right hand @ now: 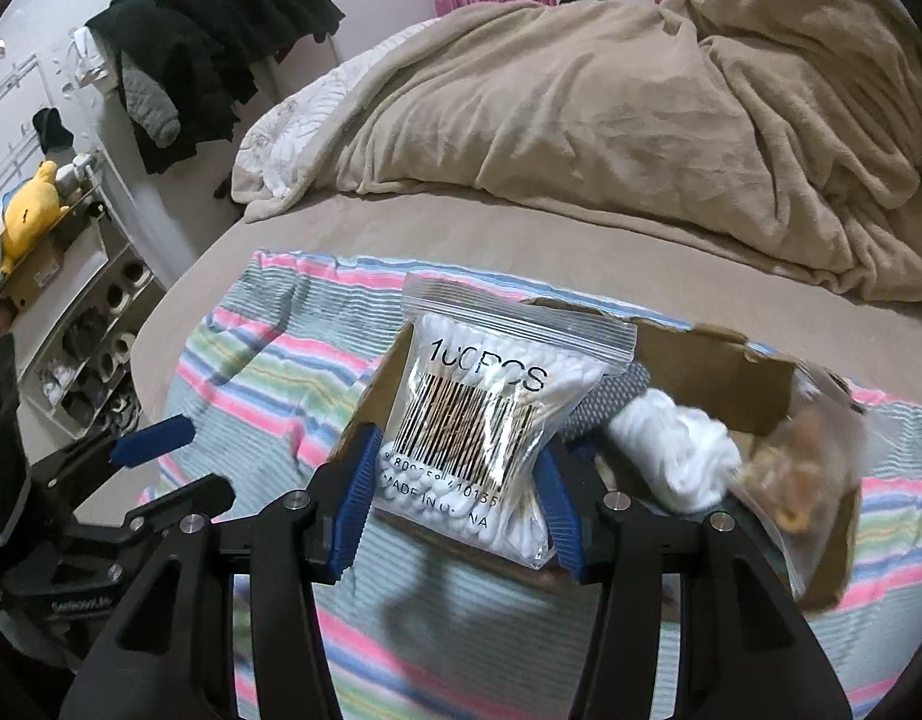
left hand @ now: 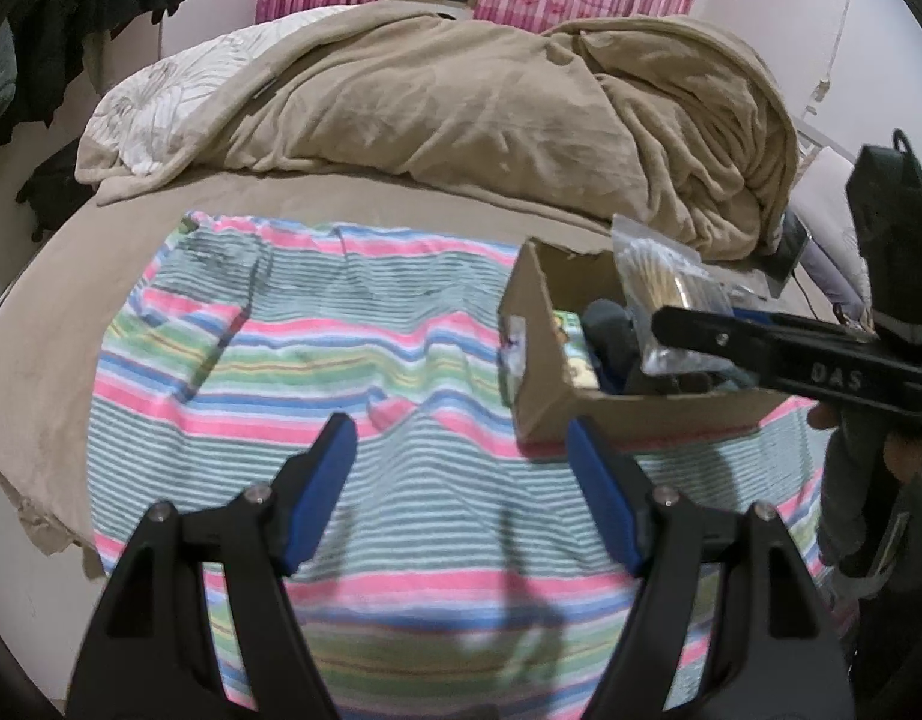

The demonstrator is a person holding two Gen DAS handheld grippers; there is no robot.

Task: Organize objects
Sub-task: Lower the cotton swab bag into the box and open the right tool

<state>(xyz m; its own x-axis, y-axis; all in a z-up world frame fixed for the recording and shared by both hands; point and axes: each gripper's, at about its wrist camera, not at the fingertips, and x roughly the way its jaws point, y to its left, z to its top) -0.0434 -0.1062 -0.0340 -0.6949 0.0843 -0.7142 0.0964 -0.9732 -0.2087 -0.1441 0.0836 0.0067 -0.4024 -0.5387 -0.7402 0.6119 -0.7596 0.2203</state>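
A clear zip bag of cotton swabs (right hand: 479, 426), marked 100PCS with a barcode, stands upright between the blue pads of my right gripper (right hand: 461, 480), which is shut on it. The bag hangs over the near edge of an open cardboard box (right hand: 719, 372). In the left wrist view the same bag (left hand: 665, 288) is held above the box (left hand: 581, 402) by my right gripper (left hand: 659, 324). The box holds a white cloth wad (right hand: 677, 450), a grey item (right hand: 611, 402) and a snack packet (right hand: 803, 468). My left gripper (left hand: 461, 456) is open and empty over the striped towel (left hand: 317, 348), left of the box.
The towel lies on a bed with a beige sheet (right hand: 461, 228). A bunched beige blanket (left hand: 491, 102) fills the far side. A shoe rack (right hand: 95, 348) and hanging dark clothes (right hand: 209, 30) stand left of the bed.
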